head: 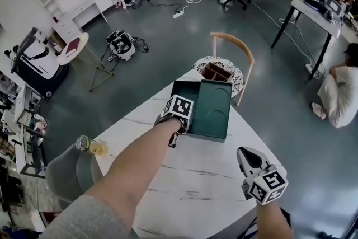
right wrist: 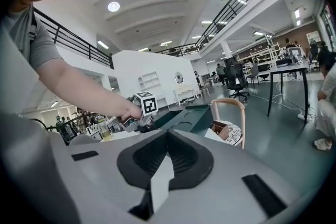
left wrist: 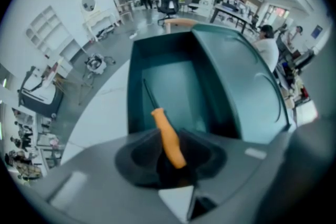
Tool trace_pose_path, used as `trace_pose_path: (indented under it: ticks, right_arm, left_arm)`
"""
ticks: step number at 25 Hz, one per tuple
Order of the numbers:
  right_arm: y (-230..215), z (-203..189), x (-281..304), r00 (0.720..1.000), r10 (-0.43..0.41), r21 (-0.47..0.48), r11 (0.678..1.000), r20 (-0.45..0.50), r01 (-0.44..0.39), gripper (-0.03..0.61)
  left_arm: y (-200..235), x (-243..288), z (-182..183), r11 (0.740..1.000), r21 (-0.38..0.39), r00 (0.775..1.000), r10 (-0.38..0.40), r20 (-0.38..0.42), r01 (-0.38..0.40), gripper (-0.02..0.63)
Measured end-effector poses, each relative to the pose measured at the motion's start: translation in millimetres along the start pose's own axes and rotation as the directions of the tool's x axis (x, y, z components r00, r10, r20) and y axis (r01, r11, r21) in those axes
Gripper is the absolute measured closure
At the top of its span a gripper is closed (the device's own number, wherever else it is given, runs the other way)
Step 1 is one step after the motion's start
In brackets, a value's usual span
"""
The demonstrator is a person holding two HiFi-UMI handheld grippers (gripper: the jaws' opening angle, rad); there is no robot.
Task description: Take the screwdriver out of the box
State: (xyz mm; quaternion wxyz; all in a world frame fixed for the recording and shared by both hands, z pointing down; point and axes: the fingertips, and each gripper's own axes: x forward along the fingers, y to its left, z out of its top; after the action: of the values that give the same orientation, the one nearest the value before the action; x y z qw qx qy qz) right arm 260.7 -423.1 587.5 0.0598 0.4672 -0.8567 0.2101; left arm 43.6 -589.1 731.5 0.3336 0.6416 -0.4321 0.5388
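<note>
A dark green box [head: 190, 99] stands open on the white marble table [head: 196, 182], its lid [head: 213, 112] folded out to the right. My left gripper [head: 172, 136] points steeply down at the box's near edge. In the left gripper view its jaws are shut on the orange handle of the screwdriver [left wrist: 168, 136]; the thin dark shaft [left wrist: 149, 94] slants over the box's inside [left wrist: 173, 78]. My right gripper [head: 247, 157] is held shut over the table's near right corner, with nothing in it. From the right gripper [right wrist: 167, 144] view the left gripper [right wrist: 134, 119] shows at the box.
A wooden chair [head: 238, 47] with a small brown box [head: 217, 71] on its seat stands past the table's far end. A bottle [head: 88, 145] sits at the table's left edge by a grey chair [head: 70, 173]. A person [head: 338, 95] sits on the floor at right.
</note>
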Motion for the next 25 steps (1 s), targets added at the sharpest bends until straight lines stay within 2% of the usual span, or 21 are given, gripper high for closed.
trace_pose_path:
  ticks: [12,17,18,19,25]
  right_arm:
    - [0.5,0.9,-2.8,1.0,-0.001,0.0,1.0,0.006,0.001,0.572]
    - [-1.9,1.0,-6.4,1.0,-0.01,0.002,1.0,0.009,0.01,0.572]
    - [-1.7,1.0,-6.8,1.0,-0.011,0.004,1.0,0.009,0.011,0.572]
    - [-1.7,1.1,-7.0,1.0,-0.01,0.004,1.0,0.01,0.01,0.572]
    - [2.0,4.2,-2.9,1.0,-0.002,-0.001,1.0,0.012,0.002,0.572]
  left_arm:
    - [-0.5,-4.3,2.9,0.999,0.044,0.999,-0.015,0.032,0.014,0.532]
    - [7.3,-13.8,5.7,0.999,0.021,0.997,-0.034,0.072,0.032,0.556]
    - [9.1,-16.8,8.2,0.999,0.01,0.996,-0.035,0.087,0.034,0.57]
    - [10.7,-19.2,10.9,0.999,0.001,0.994,-0.036,0.103,0.036,0.612]
    - [16.7,-26.9,9.5,0.999,0.019,0.995,-0.041,0.096,0.039,0.612]
